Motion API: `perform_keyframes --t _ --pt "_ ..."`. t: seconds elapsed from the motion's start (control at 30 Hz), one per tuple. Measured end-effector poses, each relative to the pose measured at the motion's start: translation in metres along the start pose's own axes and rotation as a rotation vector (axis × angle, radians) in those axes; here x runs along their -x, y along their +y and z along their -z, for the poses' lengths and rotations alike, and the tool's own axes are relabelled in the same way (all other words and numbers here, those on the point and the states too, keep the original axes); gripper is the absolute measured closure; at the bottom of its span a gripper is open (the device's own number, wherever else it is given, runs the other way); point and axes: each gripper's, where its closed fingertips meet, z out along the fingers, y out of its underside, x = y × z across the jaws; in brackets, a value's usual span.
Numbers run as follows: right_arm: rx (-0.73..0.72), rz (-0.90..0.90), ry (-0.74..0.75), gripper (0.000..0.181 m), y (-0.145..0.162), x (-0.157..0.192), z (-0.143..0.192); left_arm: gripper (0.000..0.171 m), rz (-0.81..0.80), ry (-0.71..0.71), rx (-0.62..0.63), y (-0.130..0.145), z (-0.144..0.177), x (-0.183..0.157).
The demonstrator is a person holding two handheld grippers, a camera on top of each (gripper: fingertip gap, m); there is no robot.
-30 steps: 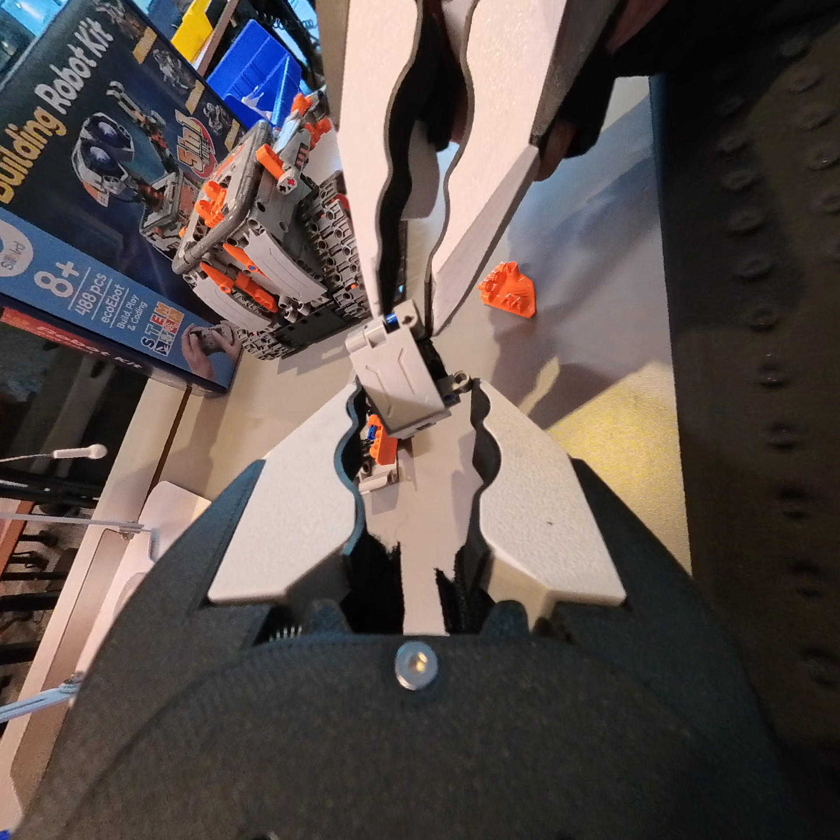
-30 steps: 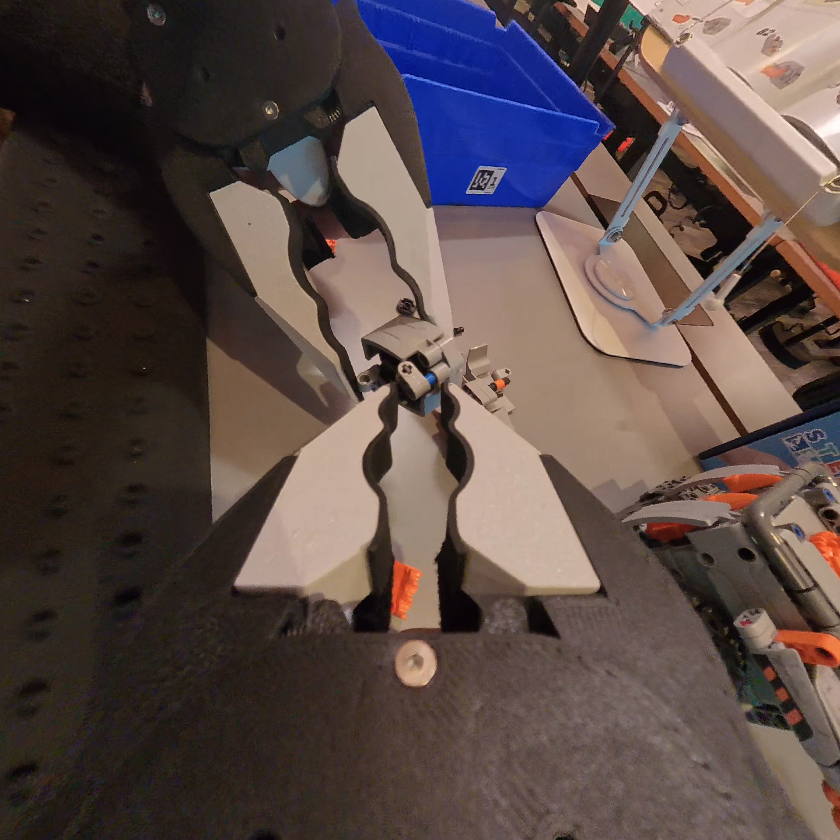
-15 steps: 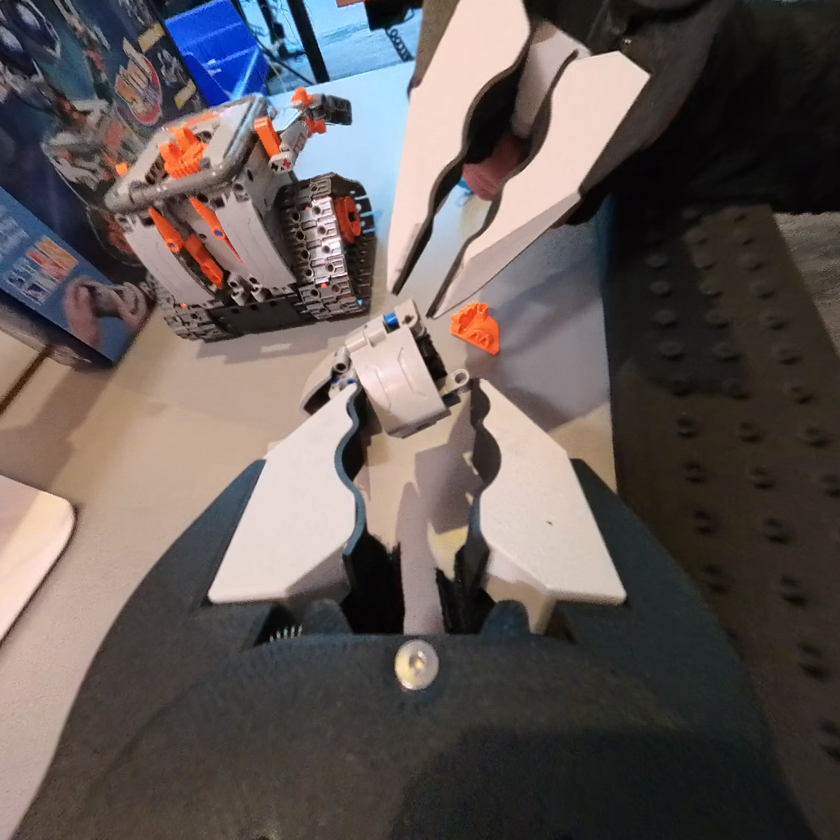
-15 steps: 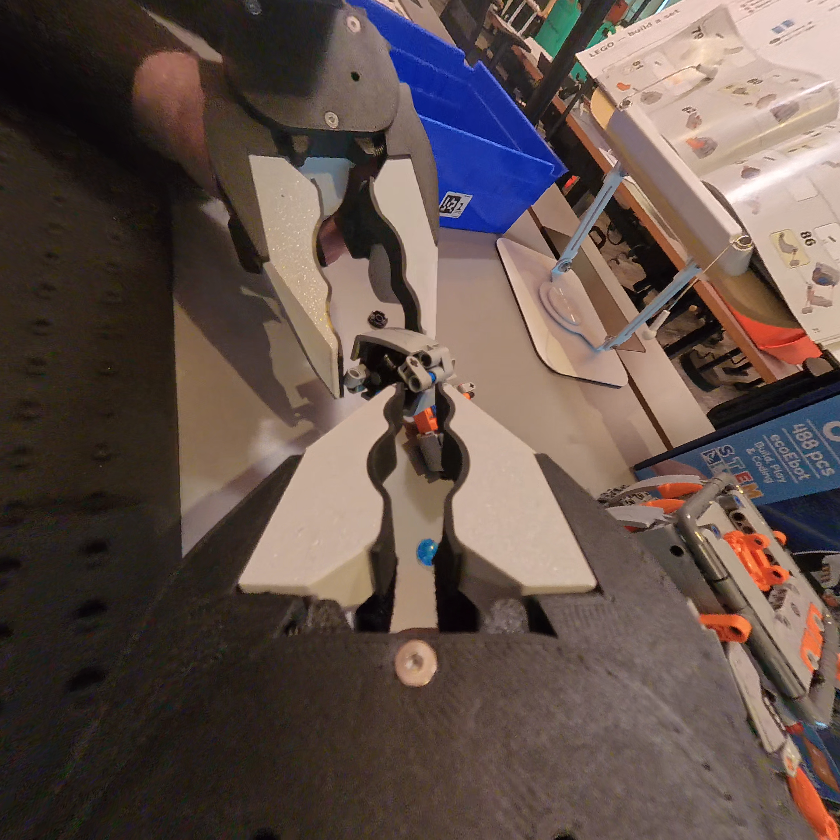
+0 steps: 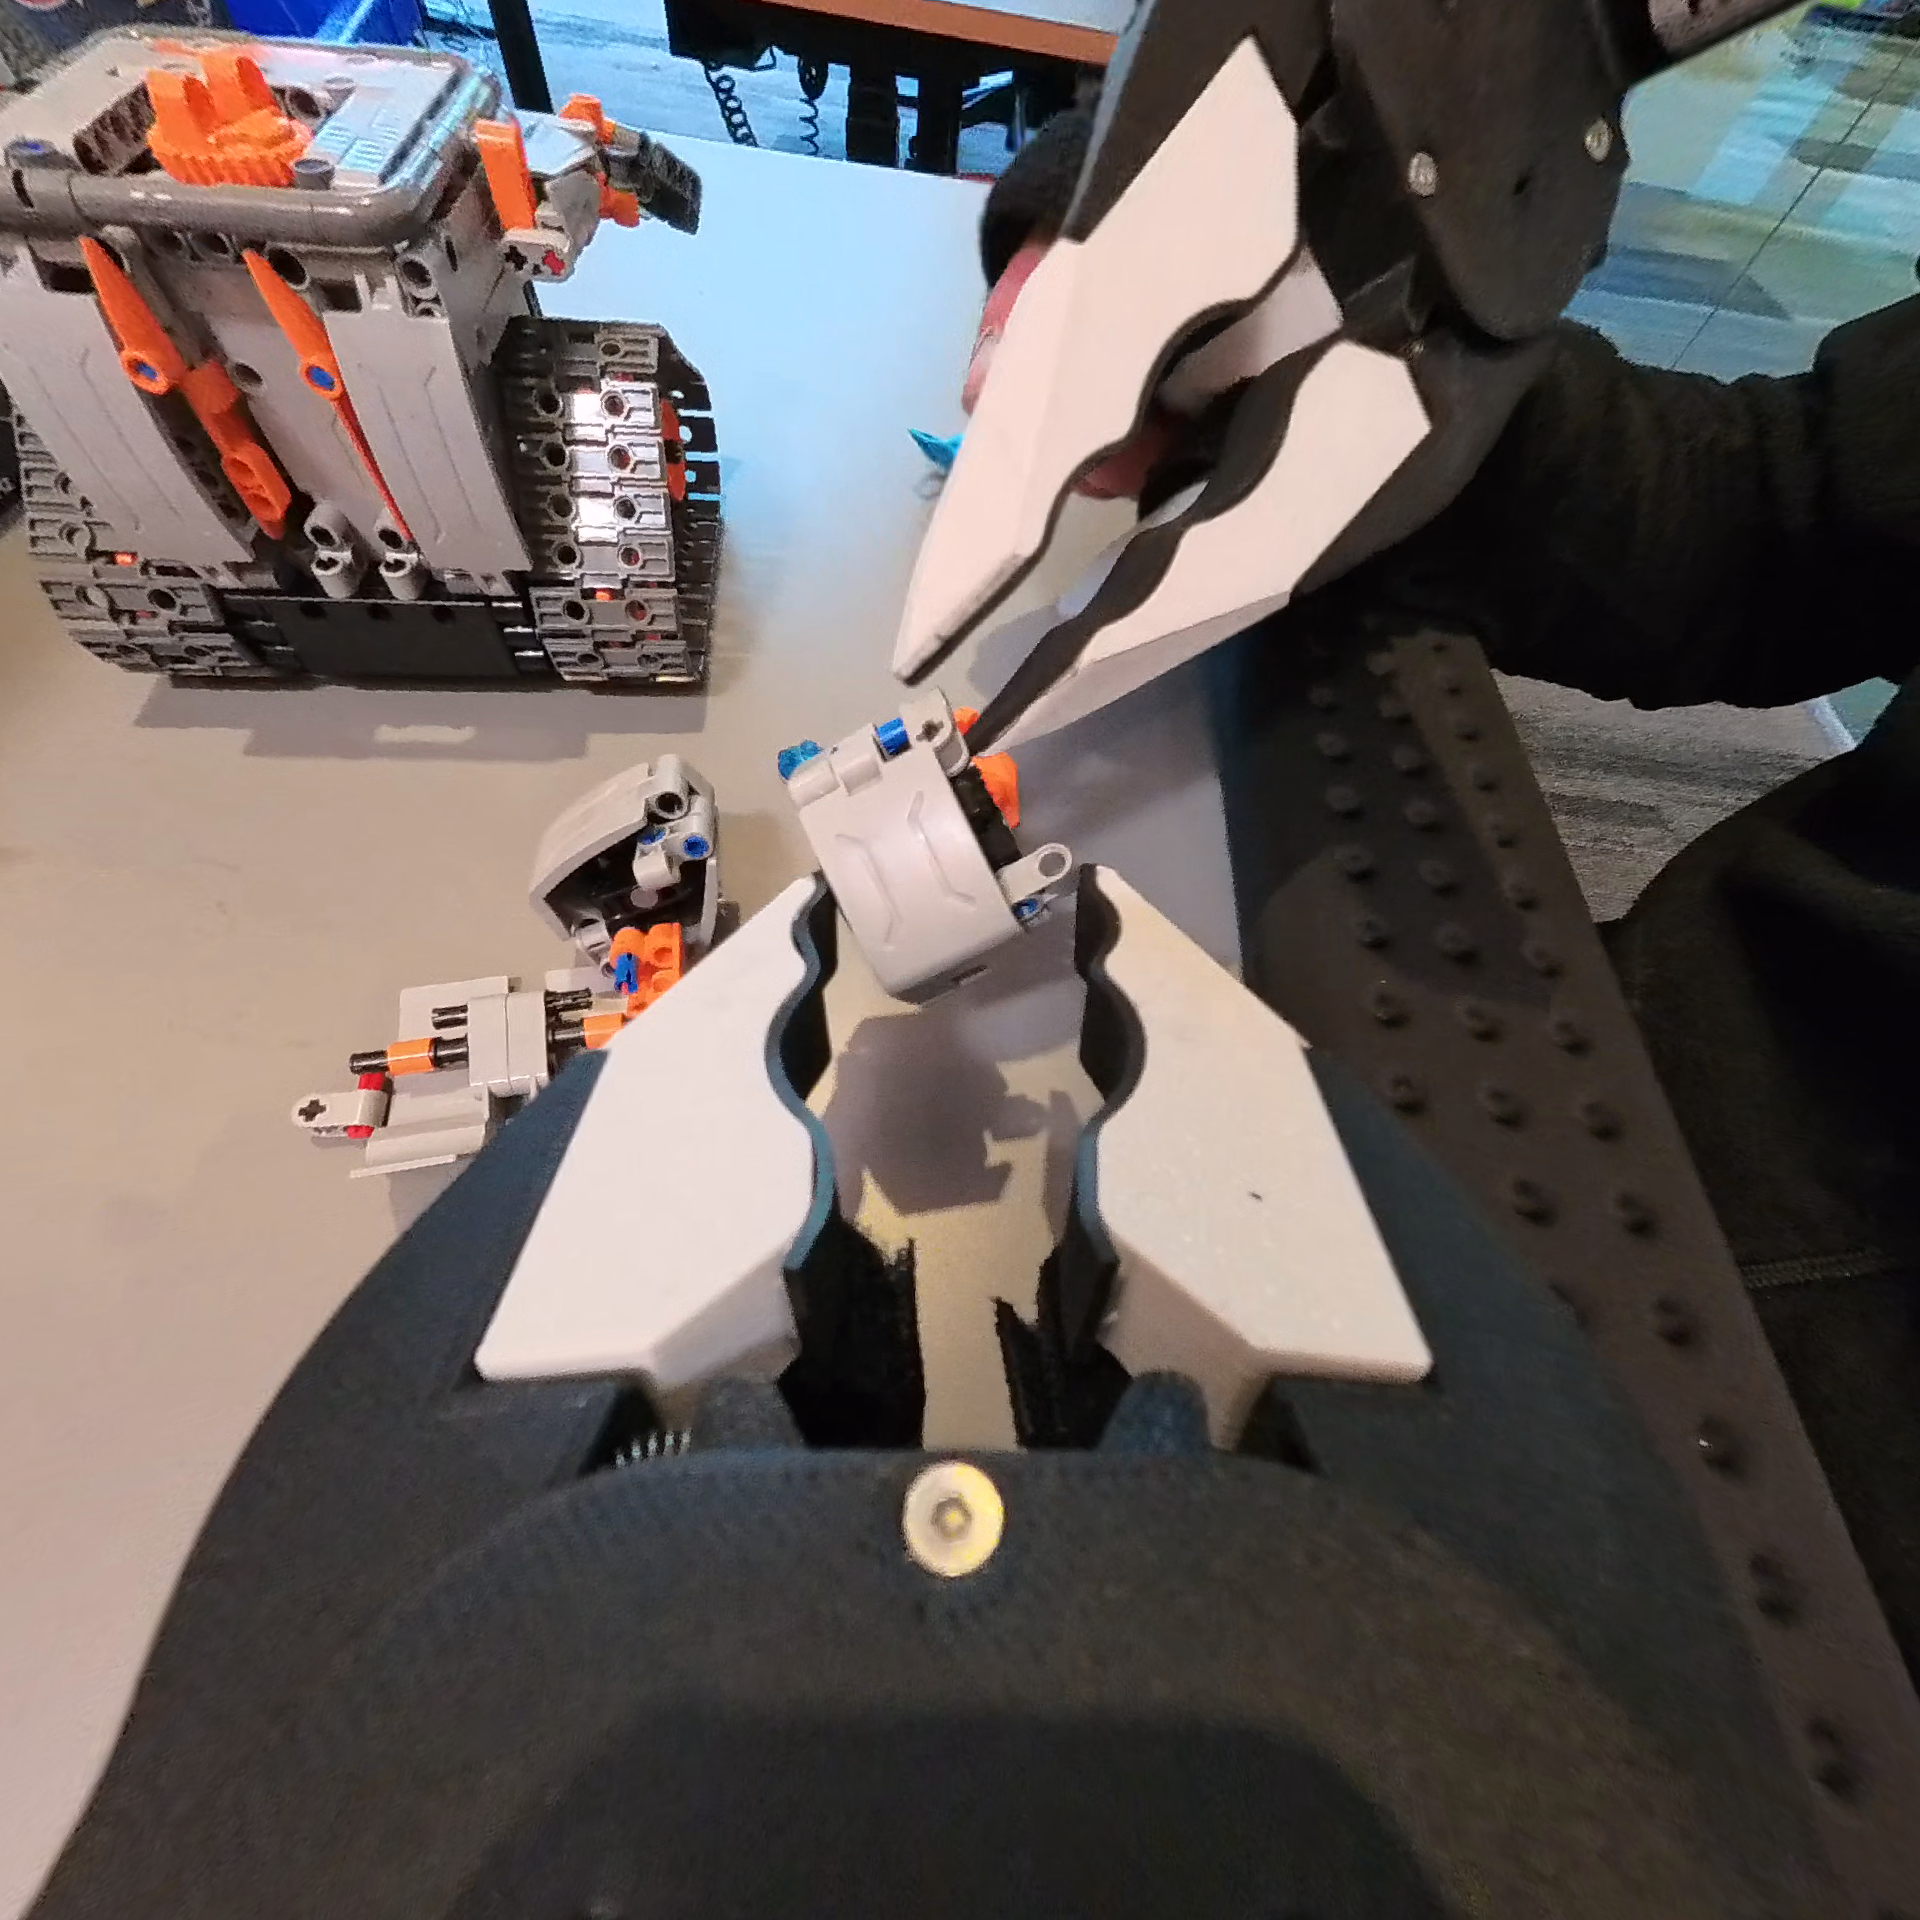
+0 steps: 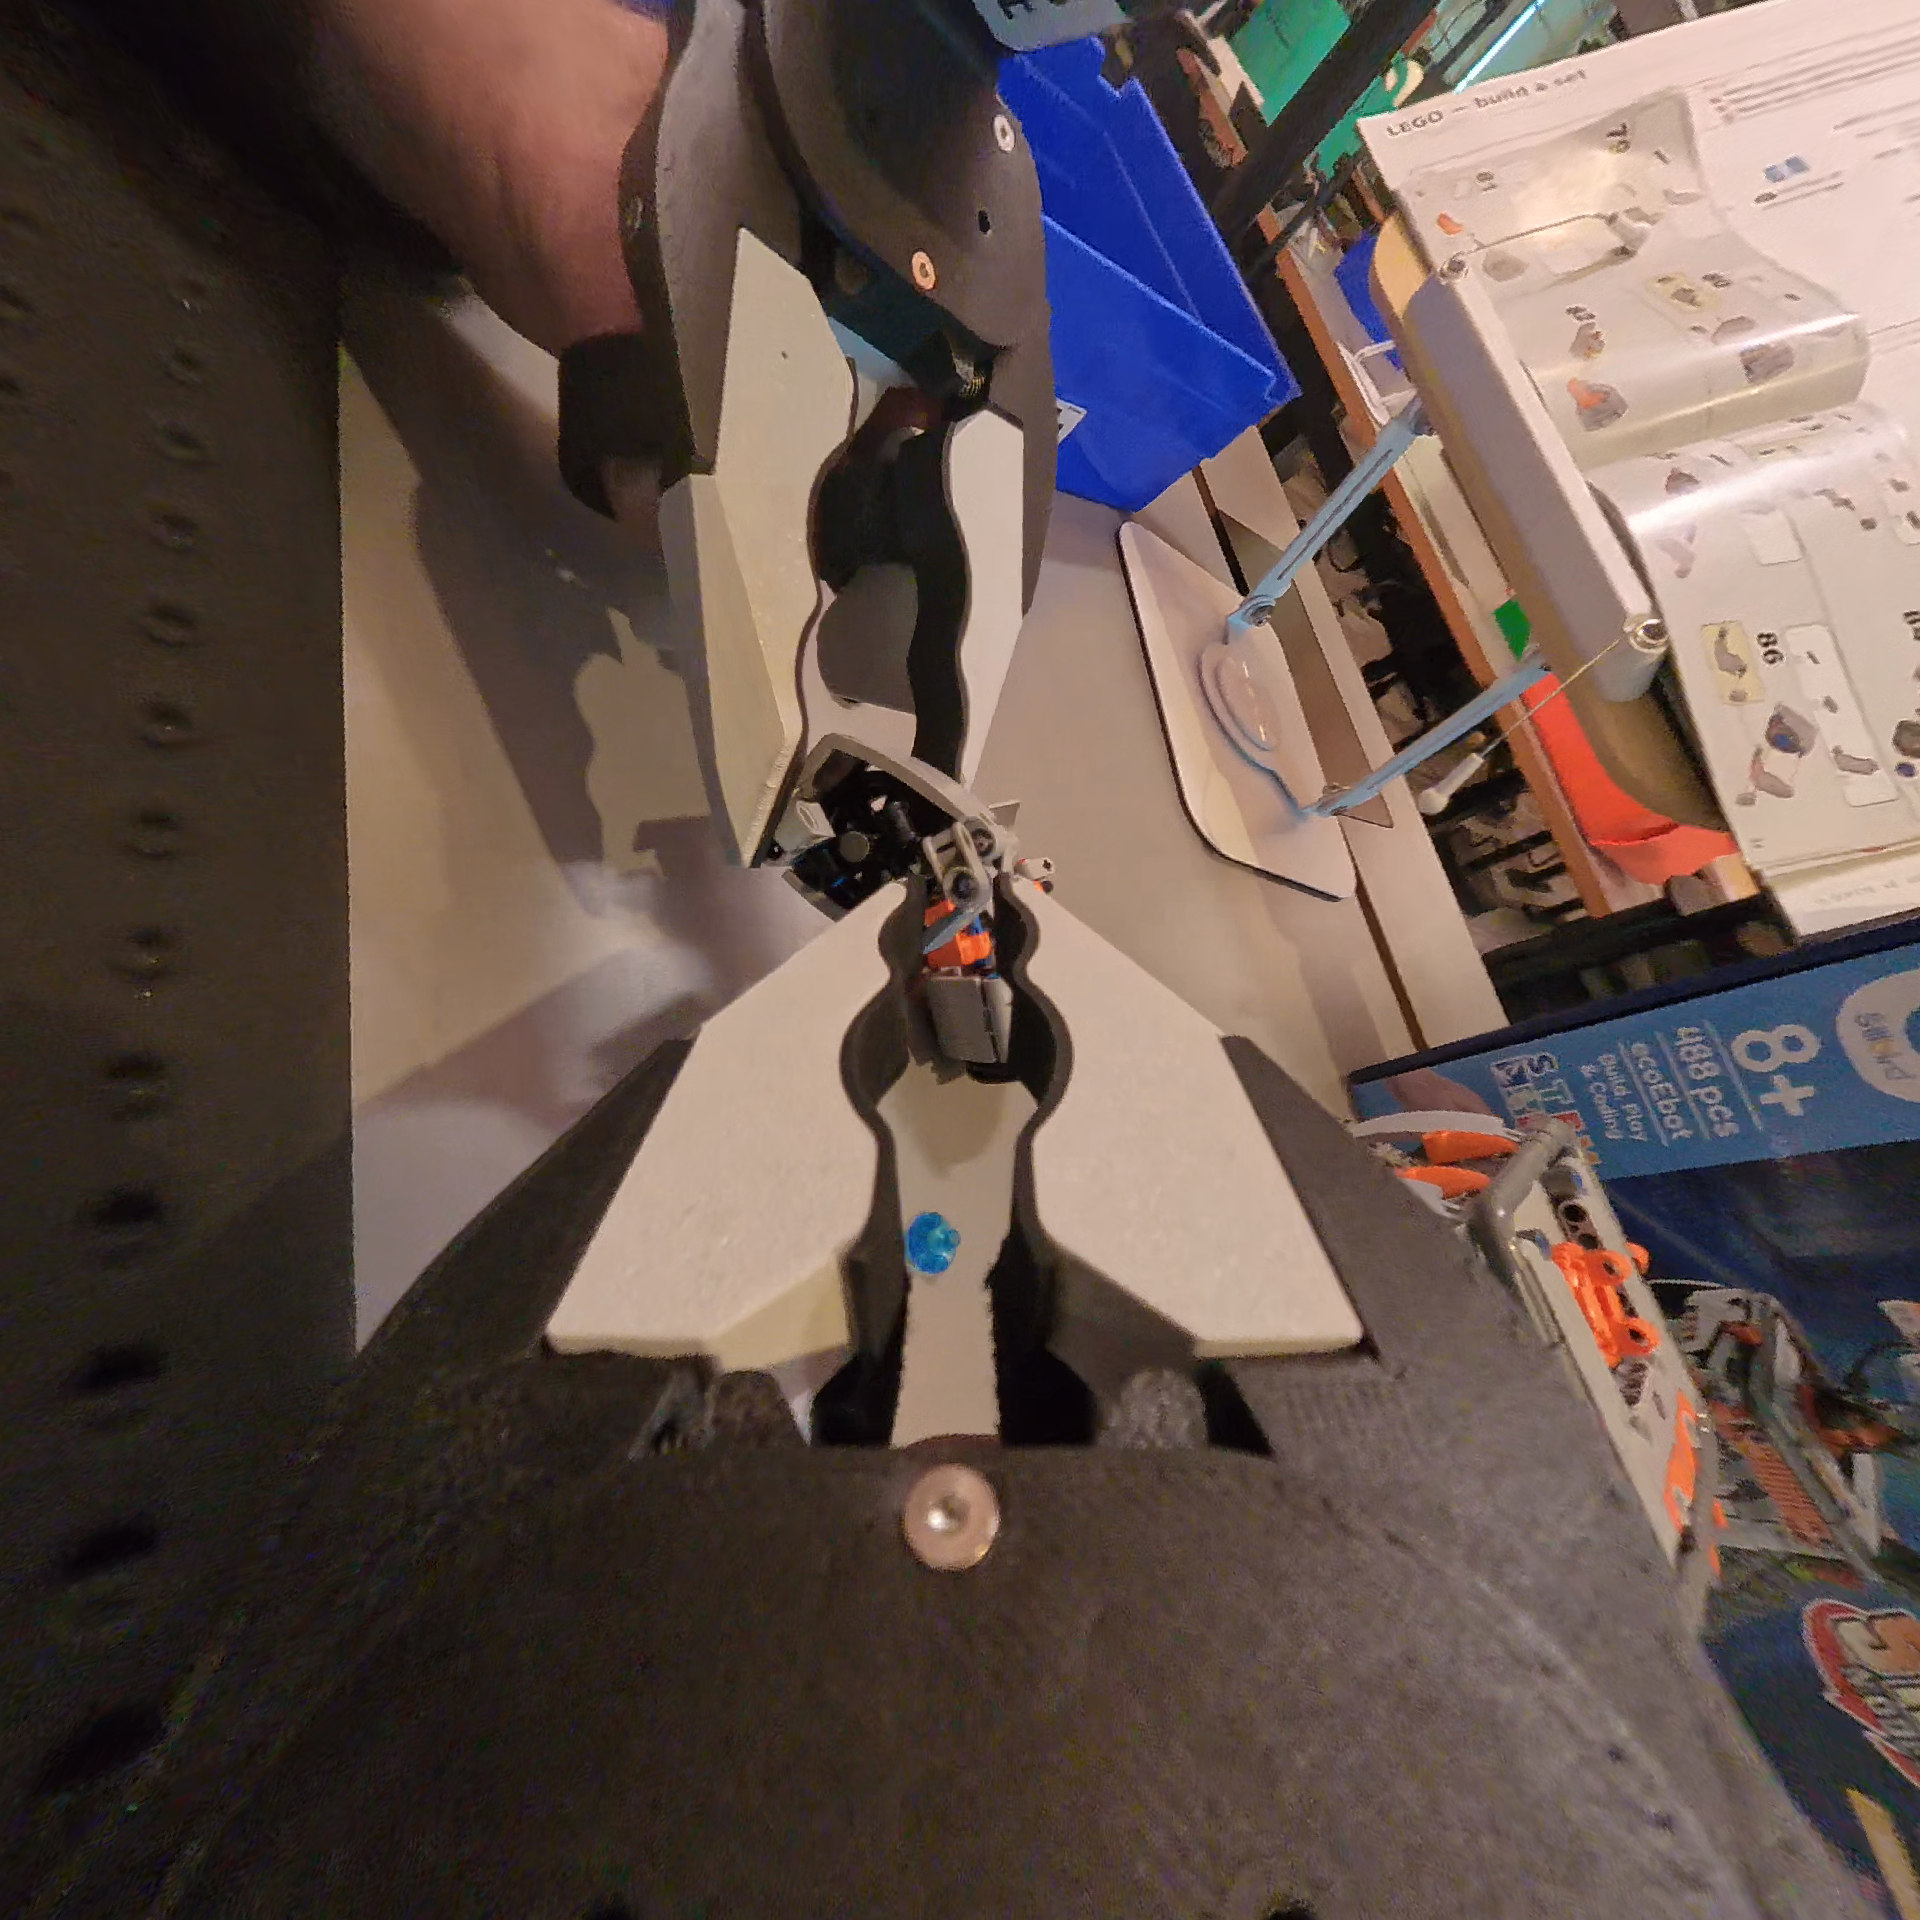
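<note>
Grips a grey curved brick assembly (image 5: 914, 883) between the fingertips of the left hand-held gripper (image 5: 951, 888), tilted and lifted clear of the counter (image 5: 156, 935), with its shadow just beneath. Meets the assembly's upper end, by a blue pin and an orange piece, with the right hand-held gripper (image 6: 961, 904), jaws drawn to a narrow gap there. Cannot tell whether pinching the assembly or only touching it.

Shows a second grey shell part (image 5: 634, 852) lying on the counter just left of the left fingers, touching a strip of grey and orange pieces (image 5: 468, 1049) that runs under the left finger. Shows a tracked brick robot (image 5: 343, 416) standing farther back on the left, well apart from both. Shows a round blue stud (image 6: 932, 1242) on the counter below the right fingers.

Places a black studded mat (image 5: 1455, 935) along the counter's right side, and blue bins (image 6: 1132, 312), a white stand with an open booklet (image 6: 1662, 416) and a blue box (image 6: 1662, 1070) beyond.
</note>
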Motion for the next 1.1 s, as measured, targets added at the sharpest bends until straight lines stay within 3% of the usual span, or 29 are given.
perform_keyframes --t 0.3,1.0,1.1 --pt "0.064 0.126 0.019 0.173 0.005 0.006 -0.001 0.127 0.007 0.017 0.026 0.005 -0.002 -0.002" --pt "0.081 0.235 0.086 0.177 0.001 0.005 0.0 0.127 -0.016 0.043 0.012 0.002 -0.001 -0.009" --pt "0.066 0.237 0.098 0.177 -0.002 0.003 0.003 0.12 -0.019 0.076 -0.017 -0.002 0.001 -0.014"
